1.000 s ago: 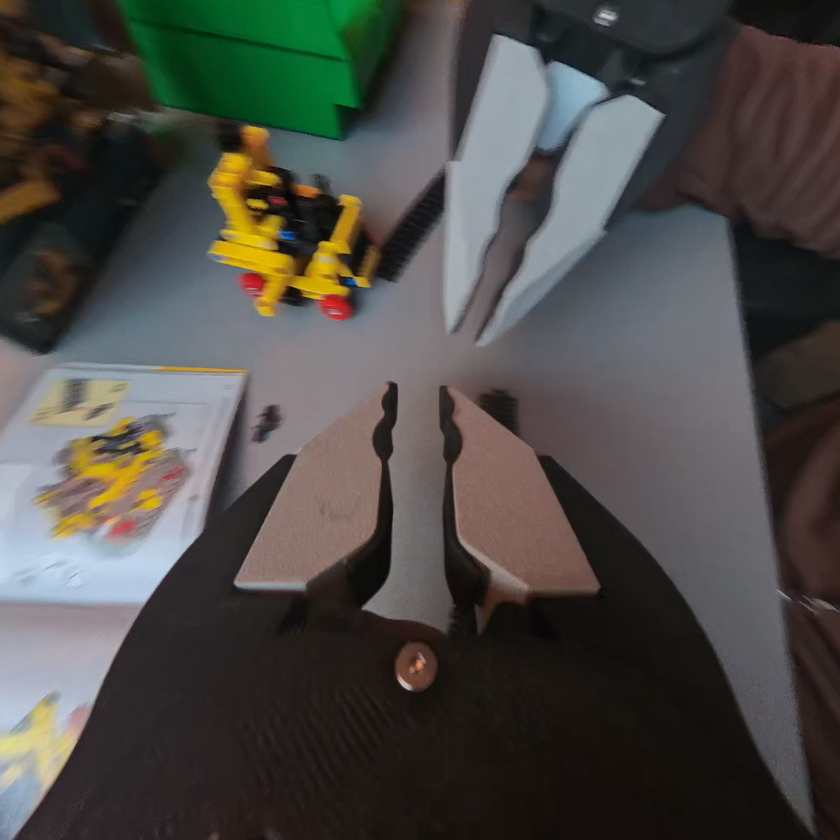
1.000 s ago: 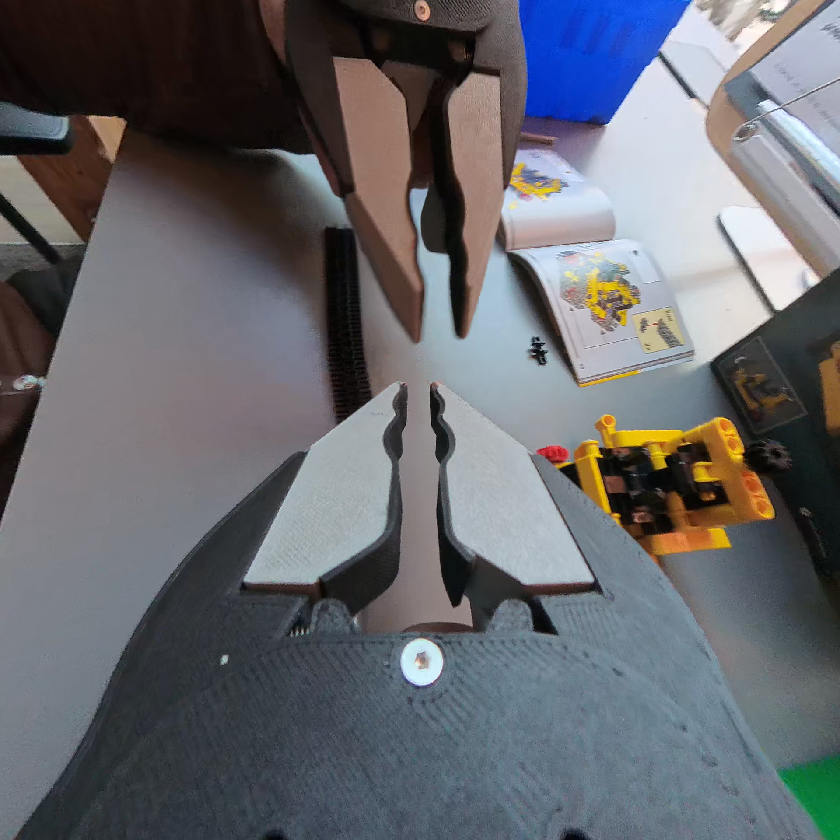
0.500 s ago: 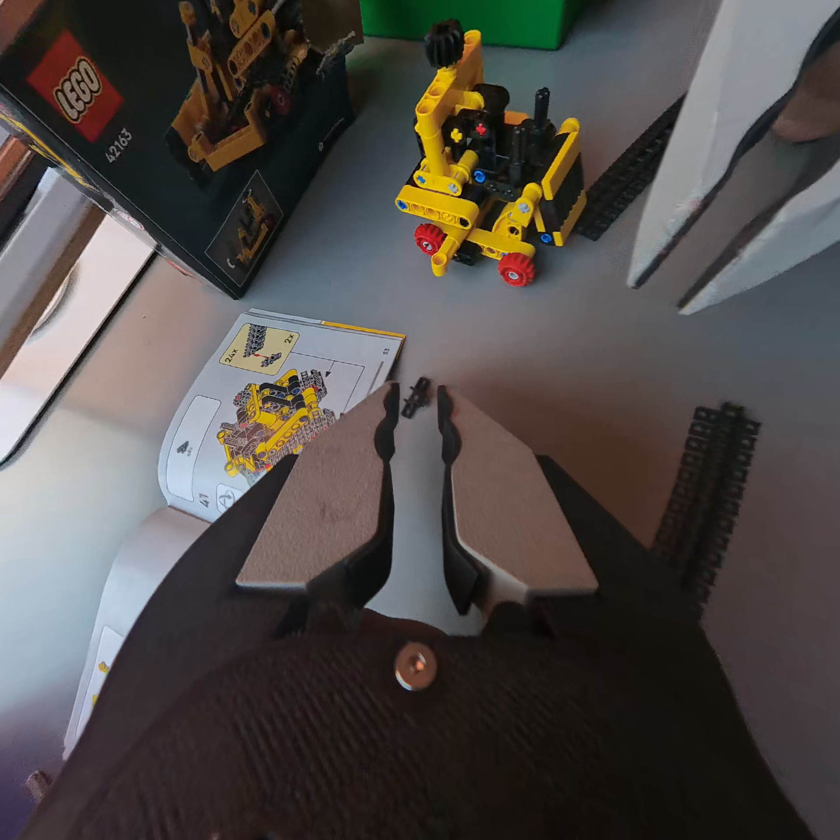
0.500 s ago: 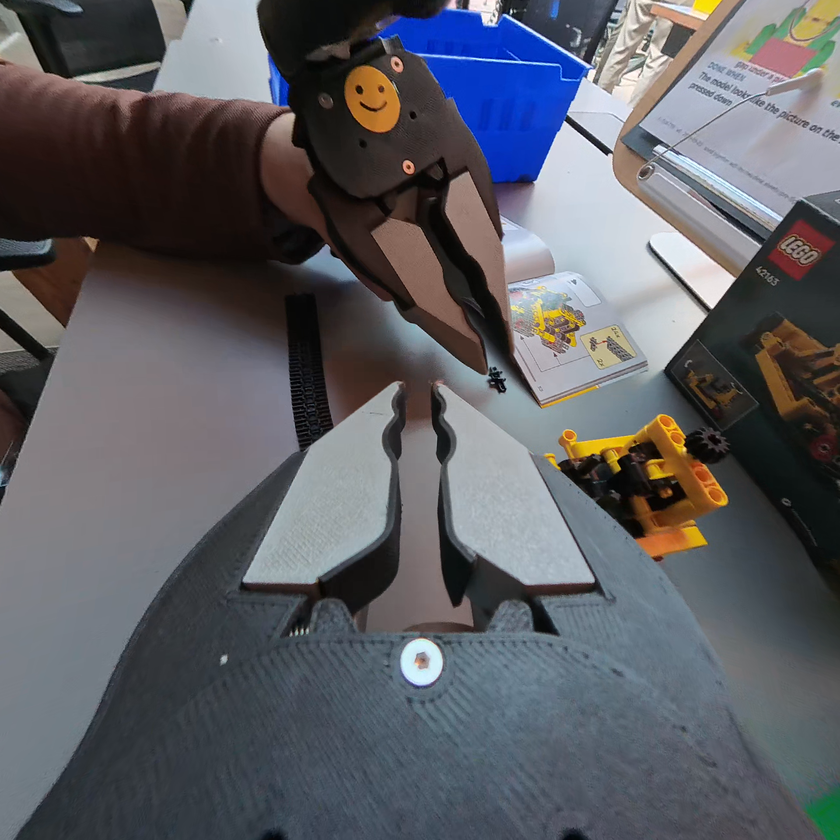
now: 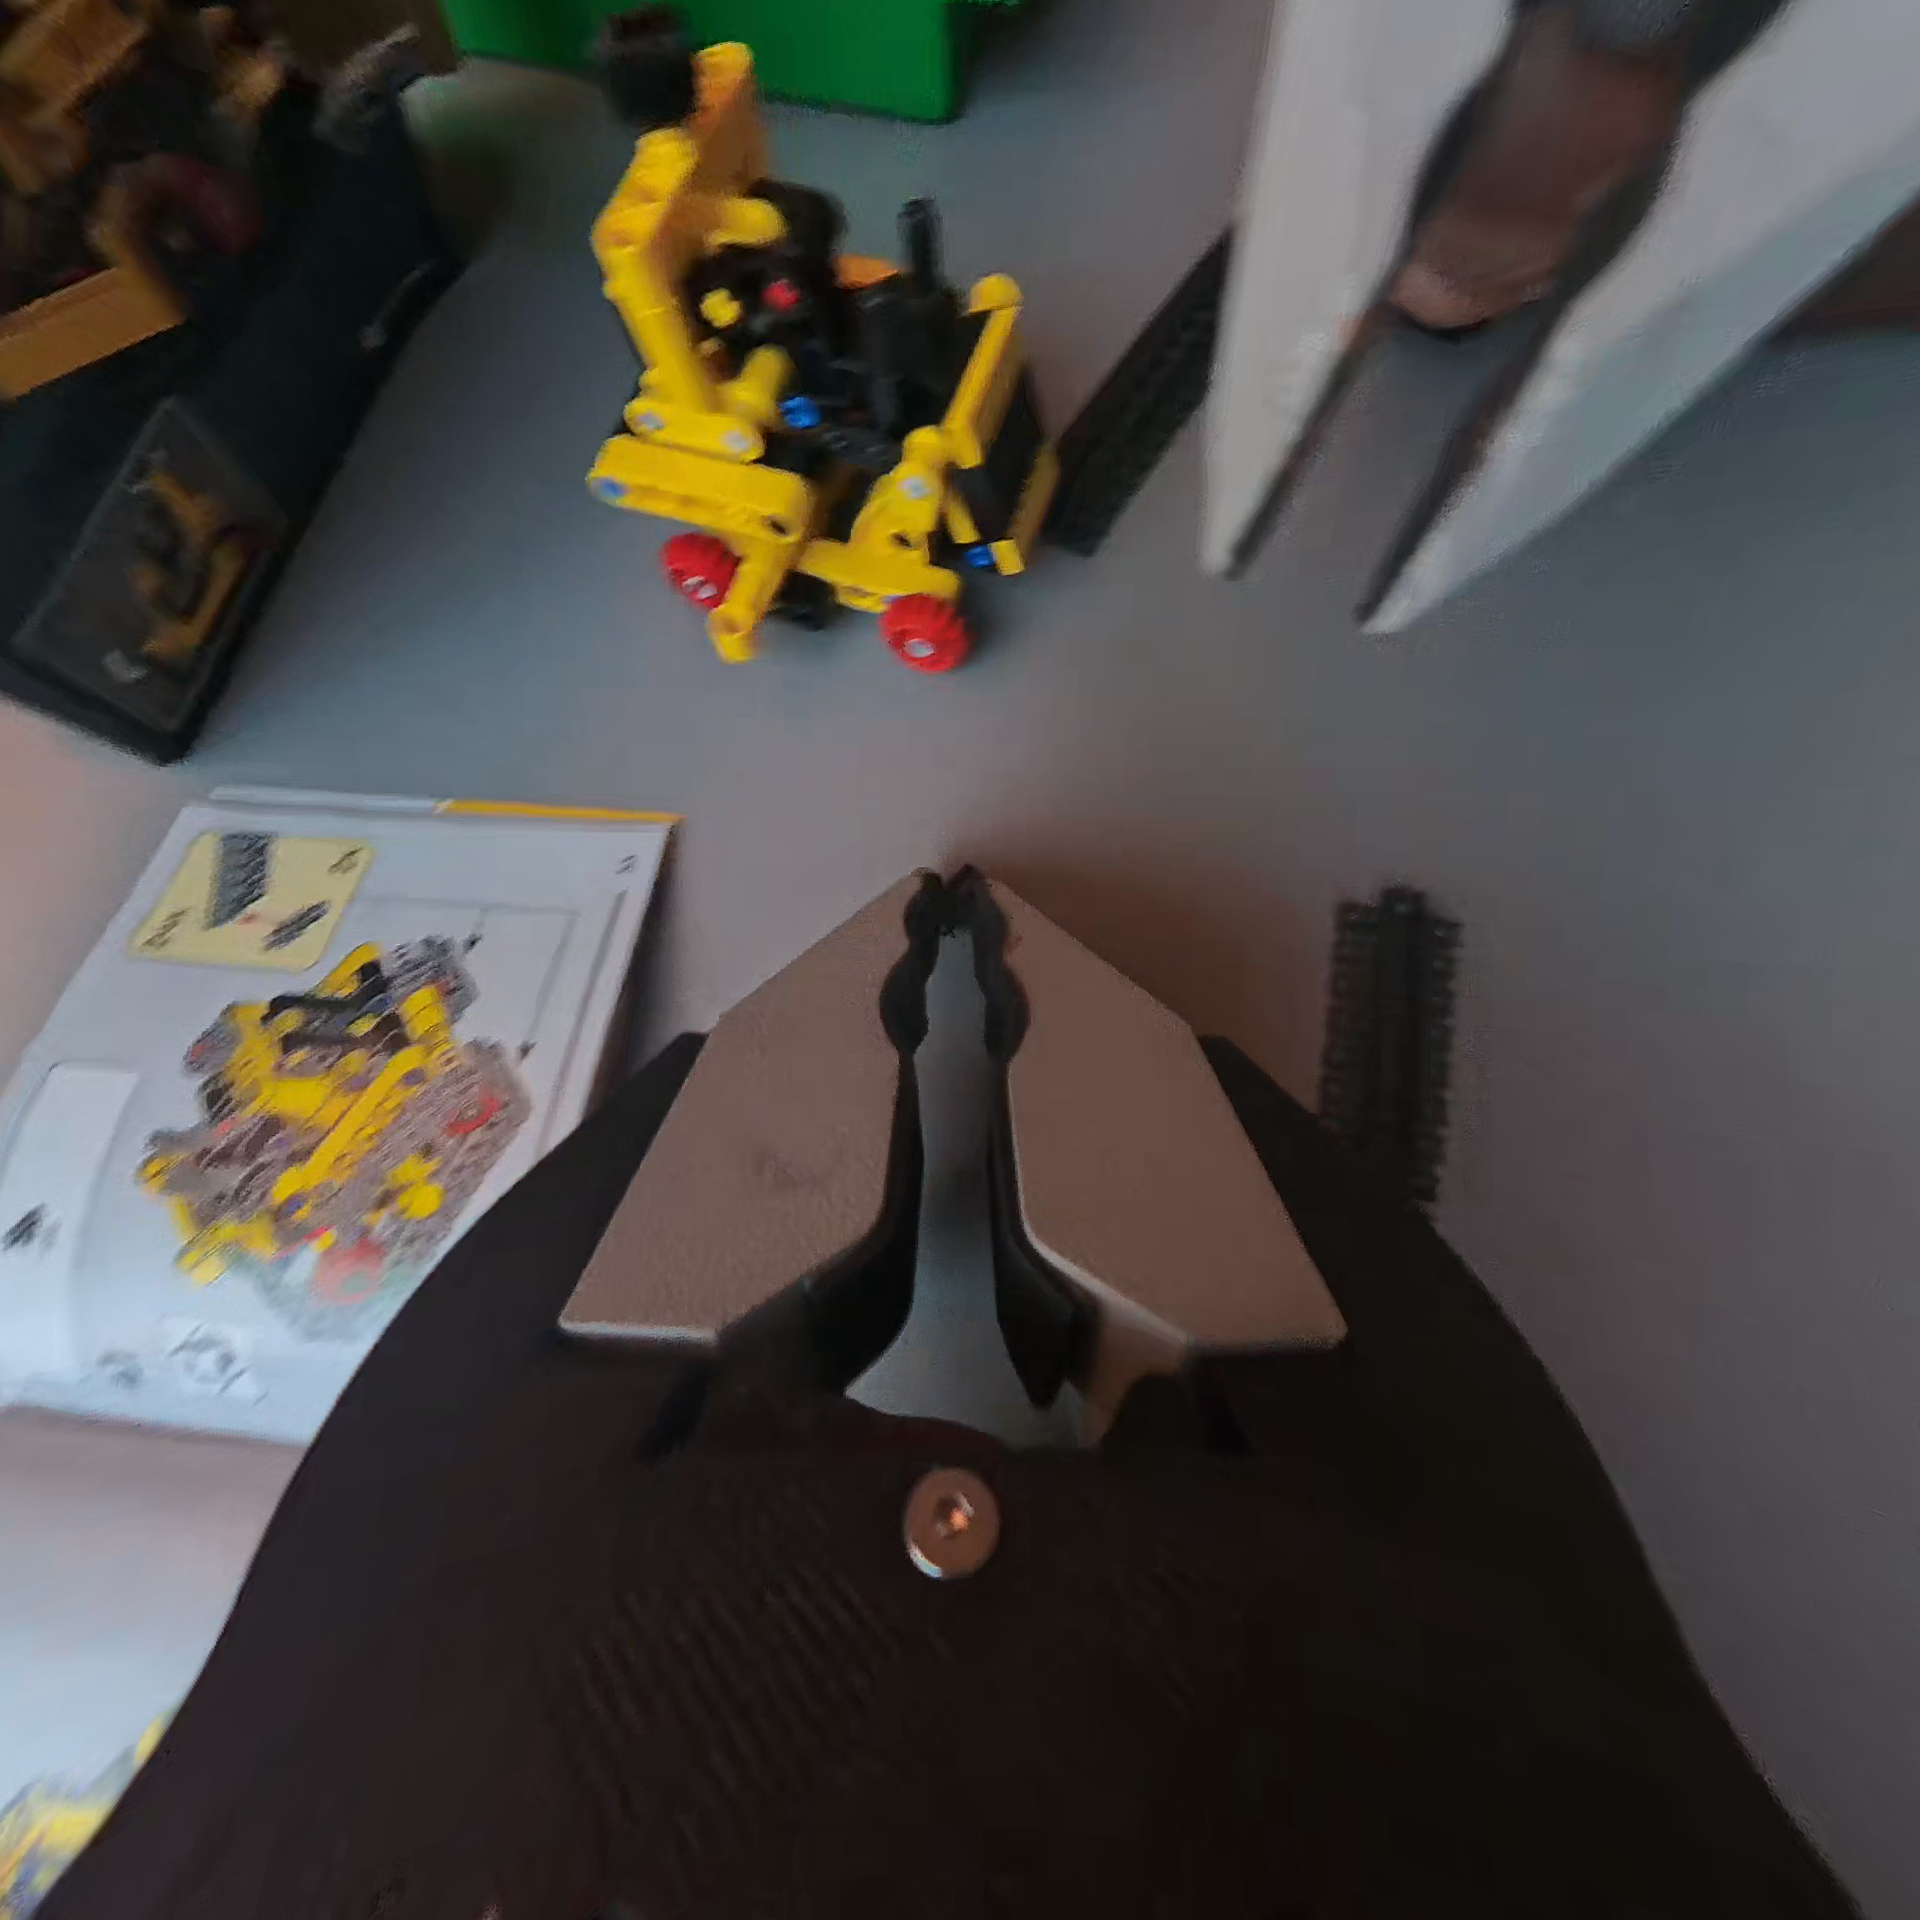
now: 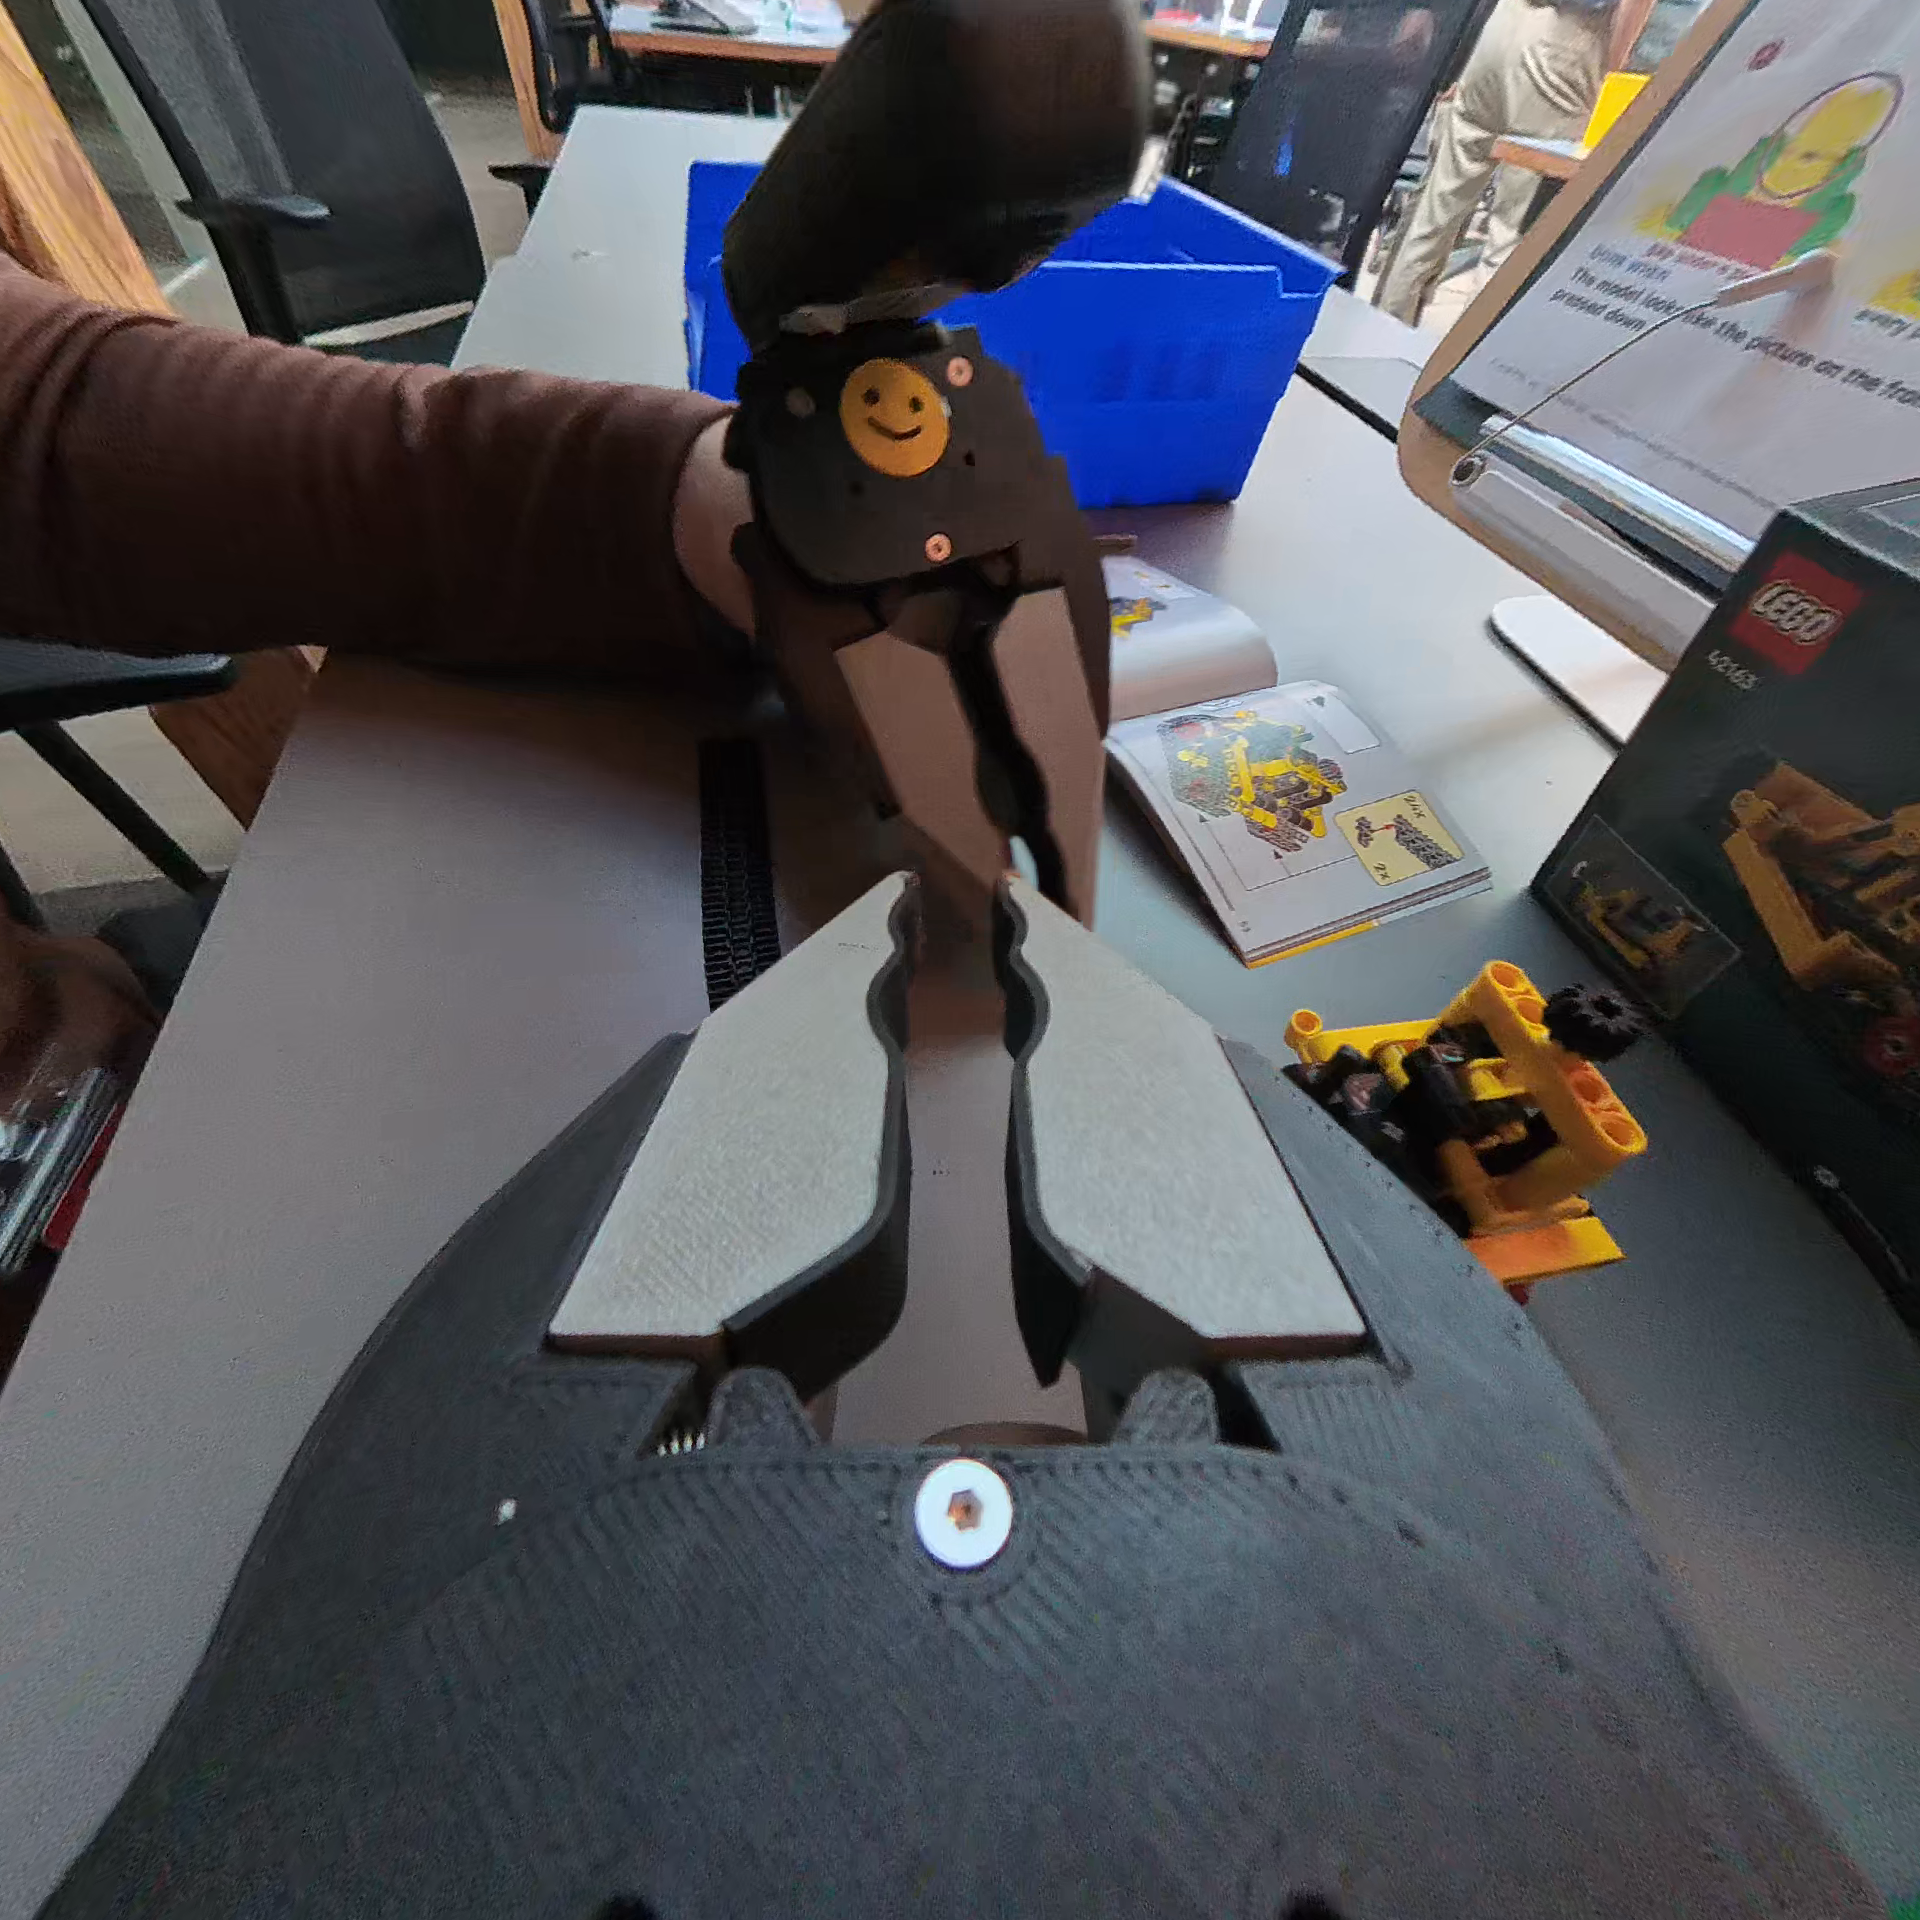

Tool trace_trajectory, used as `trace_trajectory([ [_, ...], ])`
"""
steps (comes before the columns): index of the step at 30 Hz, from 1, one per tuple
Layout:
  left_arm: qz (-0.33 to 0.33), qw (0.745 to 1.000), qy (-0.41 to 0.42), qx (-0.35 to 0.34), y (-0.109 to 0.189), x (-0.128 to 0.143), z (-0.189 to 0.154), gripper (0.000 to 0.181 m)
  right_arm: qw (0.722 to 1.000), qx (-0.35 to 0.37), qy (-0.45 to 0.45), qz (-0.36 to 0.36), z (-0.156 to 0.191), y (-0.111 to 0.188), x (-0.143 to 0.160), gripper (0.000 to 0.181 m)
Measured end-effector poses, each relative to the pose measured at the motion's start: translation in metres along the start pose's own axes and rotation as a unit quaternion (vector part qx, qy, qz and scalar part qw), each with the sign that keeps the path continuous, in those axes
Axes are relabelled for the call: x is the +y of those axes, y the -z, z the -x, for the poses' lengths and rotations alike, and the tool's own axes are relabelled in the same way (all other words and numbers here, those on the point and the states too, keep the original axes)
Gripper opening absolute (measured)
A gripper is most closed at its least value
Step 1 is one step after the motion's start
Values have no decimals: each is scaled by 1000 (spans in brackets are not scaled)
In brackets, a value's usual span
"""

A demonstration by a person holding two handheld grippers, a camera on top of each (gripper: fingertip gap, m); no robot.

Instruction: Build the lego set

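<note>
Left hand-held gripper [image 5: 951, 899] is closed down to the tips, just above the counter [image 5: 1558, 935] beside the booklet edge. A small dark piece may be pinched there, but this can't be confirmed through the blur. In the right wrist view its tips are hidden behind the right fingers.

Right hand-held gripper [image 6: 956, 894] is held slightly parted with nothing in it. It is parked opposite the left one, tips pointed at it. Judged as standby for a handover or to steady the model.

The part-built yellow bulldozer [image 5: 821, 436] is set at 12 o'clock in the left wrist view, upright on red wheels, with no tracks fitted yet. One black track strip [image 5: 1138, 405] is laid just beside it at 1 o'clock, a second [image 5: 1387, 1049] at 3 o'clock near the left fingers. Both are probably staged for fitting.

The instruction booklet [image 5: 312, 1091] is left open at 9 o'clock, within sight of the work. The set box [image 6: 1766, 883] is stood at 3 o'clock in the right wrist view, with the model close in front of it.

Surface: a plain grey counter, matte. A green bin [image 5: 727, 42] is at the far edge in the left wrist view and a blue bin [image 6: 1143, 374] at 12 o'clock in the right wrist view. A clipboard stand [image 6: 1714, 260] is seen at 2 o'clock.

Room: office type, with black chairs [image 6: 312, 156] and more desks behind. A brown sleeve [image 6: 312, 488] is seen on the arm carrying the left unit.
</note>
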State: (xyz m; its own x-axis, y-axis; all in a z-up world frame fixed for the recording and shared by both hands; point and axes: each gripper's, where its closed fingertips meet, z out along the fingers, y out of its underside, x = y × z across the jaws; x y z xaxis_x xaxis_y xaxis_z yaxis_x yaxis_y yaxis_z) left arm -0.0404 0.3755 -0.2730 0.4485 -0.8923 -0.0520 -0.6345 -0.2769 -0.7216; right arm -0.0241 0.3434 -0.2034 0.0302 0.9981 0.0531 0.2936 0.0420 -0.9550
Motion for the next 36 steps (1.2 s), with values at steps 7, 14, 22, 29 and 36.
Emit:
trace_trajectory([
  [7,11,995,-74,60,-22,-25,-56,3,997,66,-10,-33,-22,8,-7,9],
  [14,-40,996,-70,38,-13,-37,-58,11,992,117,19,-35,-27,12,-11,6],
  [22,-140,987,72,21,23,-50,-18,18,980,172,98,10,-35,19,-3,7],
  [29,-188,976,98,-39,37,-60,6,14,950,273,140,51,-60,34,1,0],
  [36,-178,978,99,-43,43,-52,11,13,946,300,118,46,-69,43,0,0],
])
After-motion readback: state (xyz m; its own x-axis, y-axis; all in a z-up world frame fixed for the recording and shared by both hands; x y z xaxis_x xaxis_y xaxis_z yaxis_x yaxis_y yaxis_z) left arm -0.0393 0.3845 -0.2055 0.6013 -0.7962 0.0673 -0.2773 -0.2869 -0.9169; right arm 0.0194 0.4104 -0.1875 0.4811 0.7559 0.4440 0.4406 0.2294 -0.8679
